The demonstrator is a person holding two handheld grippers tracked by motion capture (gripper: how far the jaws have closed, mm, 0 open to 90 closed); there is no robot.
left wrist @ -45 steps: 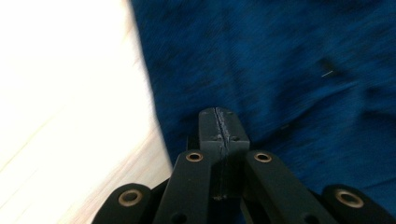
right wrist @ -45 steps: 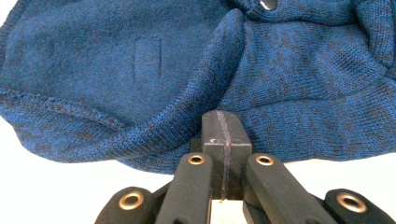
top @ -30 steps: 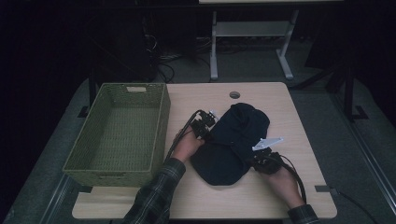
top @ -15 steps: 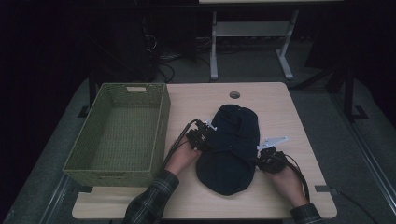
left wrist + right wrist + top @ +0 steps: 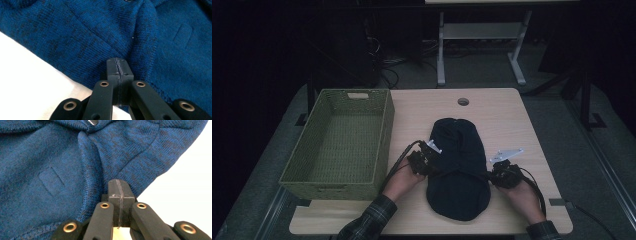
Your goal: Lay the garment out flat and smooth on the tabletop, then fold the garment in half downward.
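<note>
A dark blue knitted garment (image 5: 459,167) lies in a long oval on the wooden table (image 5: 507,115), running from the middle toward the near edge. My left gripper (image 5: 428,161) is at its left side and my right gripper (image 5: 501,175) at its right side, each held by a hand. In the left gripper view the jaws (image 5: 117,62) are pressed together at the hem of the garment (image 5: 162,45), and the knit puckers toward the tip. The right gripper (image 5: 119,183) is likewise shut, with a fold of the garment (image 5: 50,170) drawn up to its tip.
A green woven basket (image 5: 339,140) stands empty on the table's left side, close to my left hand. A round cable hole (image 5: 463,101) sits near the far edge. A white desk frame (image 5: 482,35) stands on the floor beyond the table.
My left gripper has come toward the near edge with the garment. The cloth has gone from a wide heap to a narrow, long oval. My right gripper has barely shifted.
</note>
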